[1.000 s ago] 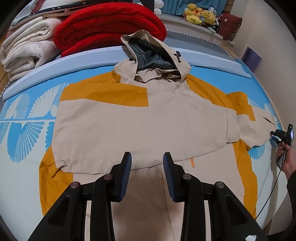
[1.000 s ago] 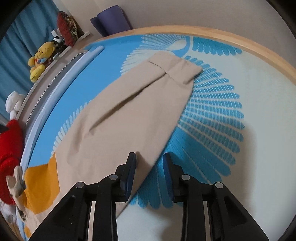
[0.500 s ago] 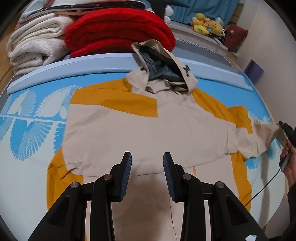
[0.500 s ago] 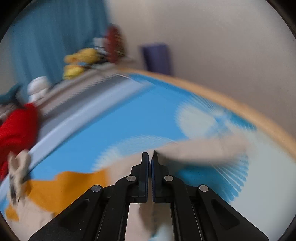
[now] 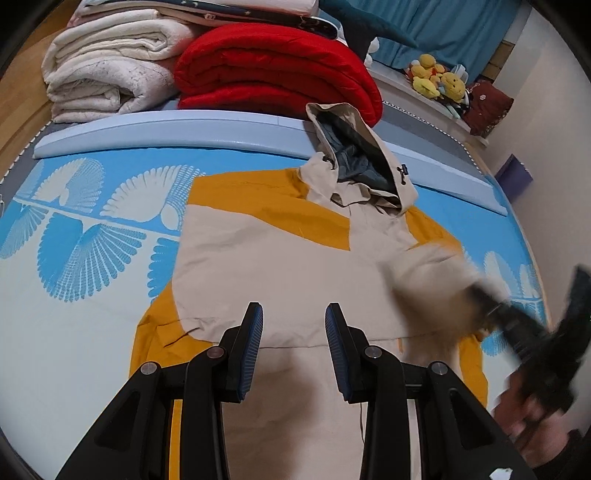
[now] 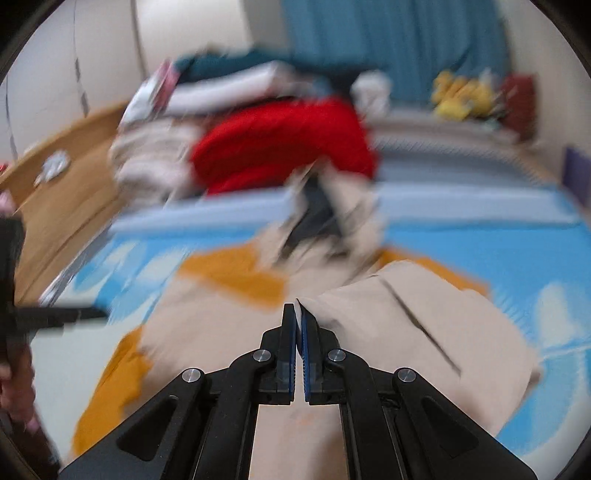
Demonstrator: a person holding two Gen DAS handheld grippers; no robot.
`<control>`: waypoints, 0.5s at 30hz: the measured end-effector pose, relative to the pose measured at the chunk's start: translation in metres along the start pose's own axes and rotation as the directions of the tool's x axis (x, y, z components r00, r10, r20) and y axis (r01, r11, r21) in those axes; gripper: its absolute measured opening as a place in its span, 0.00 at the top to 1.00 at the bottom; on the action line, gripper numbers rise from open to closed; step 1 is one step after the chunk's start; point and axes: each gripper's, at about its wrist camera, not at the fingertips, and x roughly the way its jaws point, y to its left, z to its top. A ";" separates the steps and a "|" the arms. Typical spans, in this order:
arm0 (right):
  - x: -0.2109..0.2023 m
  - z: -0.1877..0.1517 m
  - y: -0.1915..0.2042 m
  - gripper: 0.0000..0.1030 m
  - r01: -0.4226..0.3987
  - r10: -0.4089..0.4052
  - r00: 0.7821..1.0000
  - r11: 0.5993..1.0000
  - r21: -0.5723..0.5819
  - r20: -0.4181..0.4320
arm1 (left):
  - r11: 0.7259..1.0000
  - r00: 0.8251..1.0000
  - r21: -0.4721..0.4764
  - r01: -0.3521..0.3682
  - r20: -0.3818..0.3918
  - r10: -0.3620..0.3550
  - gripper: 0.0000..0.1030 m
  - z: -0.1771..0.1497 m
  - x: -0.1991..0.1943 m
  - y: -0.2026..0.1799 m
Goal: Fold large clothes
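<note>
Right claw [image 6: 298,332] has its jaws pressed together on the beige sleeve [image 6: 424,332] of the jacket [image 5: 288,266]; the cloth bunches up at 2 o'clock from the tips in its own blurred view; seen from the left wrist, the same claw [image 5: 476,295] is a dark smear at 3 o'clock, with the sleeve [image 5: 432,273] lifted over the jacket's right side. Left claw [image 5: 293,332] hangs wide open above the jacket's lower half, holding nothing; whether its blue pads [image 5: 255,347] touch the cloth I cannot tell.

Jacket lies flat on the bed [image 5: 81,332], beige with mustard panels at the shoulders and sides, its hood [image 5: 354,162] pointing to 12 o'clock and propped against the pale blue bolster [image 5: 166,125]; one sleeve is already folded across the chest, its edge running just ahead of the left claw's tips. Behind the bolster at 12 o'clock sits a folded red blanket [image 5: 273,70]; at 11 o'clock, touching it, a stack of white blankets [image 5: 107,77]; at 1 o'clock, well apart, yellow plush toys [image 5: 439,79] in front of a teal curtain [image 5: 443,26]. Bed sheet is blue and white with a fan pattern.
</note>
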 end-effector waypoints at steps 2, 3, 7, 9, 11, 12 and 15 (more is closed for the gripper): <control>0.017 -0.016 0.016 0.92 -0.012 0.013 0.995 1.000 0.007 -0.100 | 1.000 1.000 0.003 0.019 -0.011 -0.019 0.69 -0.001 -0.001 0.002; 0.019 -0.018 0.020 0.92 -0.008 0.009 0.991 1.000 0.015 -0.134 | 1.000 1.000 0.003 0.021 -0.013 -0.021 0.69 -0.001 -0.002 0.003; -0.017 -0.028 0.006 0.72 0.042 -0.033 0.993 0.997 0.070 -0.117 | 1.000 0.999 0.001 0.029 -0.018 -0.029 0.69 0.000 -0.001 0.005; -0.039 -0.036 -0.011 0.51 0.097 -0.086 0.993 0.985 0.145 -0.081 | 1.000 0.999 0.007 0.030 -0.025 -0.030 0.69 -0.001 0.002 0.001; -0.050 -0.043 -0.039 0.47 0.141 -0.124 0.988 0.962 0.233 -0.089 | 0.999 0.999 0.017 0.035 -0.036 -0.034 0.69 -0.003 0.007 -0.004; -0.045 -0.046 -0.048 0.47 0.158 -0.130 0.984 0.950 0.270 -0.119 | 0.999 0.998 0.024 0.037 -0.041 -0.036 0.69 -0.004 0.010 -0.008; -0.029 -0.072 -0.088 0.47 0.215 -0.140 0.967 0.897 0.387 -0.213 | 0.998 0.998 0.049 0.041 -0.056 -0.039 0.69 -0.008 0.019 -0.020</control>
